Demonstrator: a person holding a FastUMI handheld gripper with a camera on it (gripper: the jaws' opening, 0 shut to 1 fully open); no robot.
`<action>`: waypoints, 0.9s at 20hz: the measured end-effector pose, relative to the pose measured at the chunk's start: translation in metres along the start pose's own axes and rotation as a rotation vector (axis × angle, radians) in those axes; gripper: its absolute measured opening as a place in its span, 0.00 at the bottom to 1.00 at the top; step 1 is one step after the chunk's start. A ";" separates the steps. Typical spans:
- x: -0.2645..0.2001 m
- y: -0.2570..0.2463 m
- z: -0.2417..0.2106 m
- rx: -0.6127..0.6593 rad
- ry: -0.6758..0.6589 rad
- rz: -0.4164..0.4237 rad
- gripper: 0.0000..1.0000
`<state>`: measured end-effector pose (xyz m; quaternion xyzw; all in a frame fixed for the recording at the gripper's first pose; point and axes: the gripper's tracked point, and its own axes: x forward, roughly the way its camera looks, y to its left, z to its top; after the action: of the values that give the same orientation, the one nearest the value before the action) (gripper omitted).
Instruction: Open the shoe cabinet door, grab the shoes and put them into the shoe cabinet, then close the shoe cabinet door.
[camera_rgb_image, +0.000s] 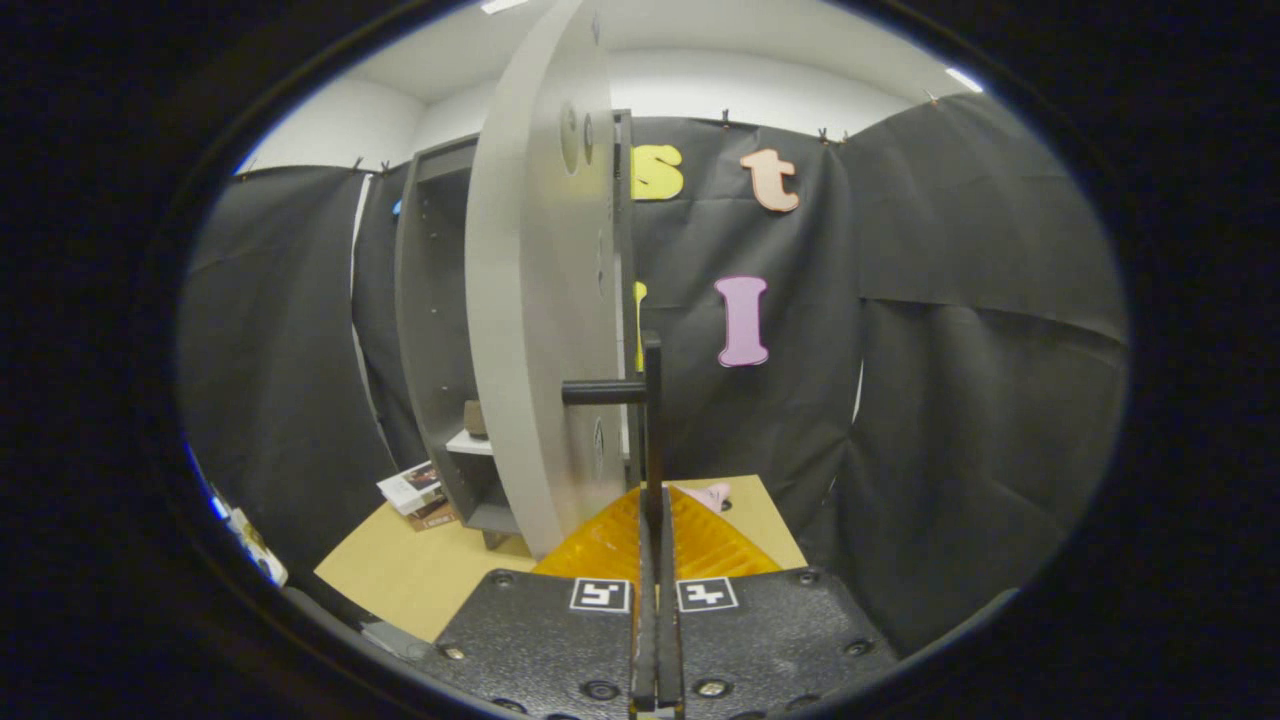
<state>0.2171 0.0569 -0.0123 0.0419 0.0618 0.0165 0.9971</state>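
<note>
The grey shoe cabinet (432, 330) stands ahead and to the left on a wooden tabletop (420, 570). Its door (535, 330) is swung open toward me, so I see it almost edge-on. A black bar handle (652, 390) stands off the door on a short black post. My gripper (655, 505) is shut on the lower part of this bar, which runs upright between the fingers. A small brown object (476, 418) rests on a white shelf inside the cabinet. Just beyond the fingers, a pink item (712, 493), perhaps a shoe, lies on the tabletop.
A small stack of boxes or books (418, 490) lies on the tabletop left of the cabinet's foot. Black cloth walls close in the booth behind and to the right. The tabletop's right edge runs close by the pink item.
</note>
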 end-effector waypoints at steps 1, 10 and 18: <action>0.002 -0.003 0.001 0.006 -0.004 0.013 0.04; -0.007 -0.001 -0.006 -0.019 -0.004 -0.012 0.05; -0.066 0.004 -0.035 -0.064 -0.004 -0.100 0.44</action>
<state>0.1470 0.0614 -0.0385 0.0068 0.0614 -0.0314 0.9976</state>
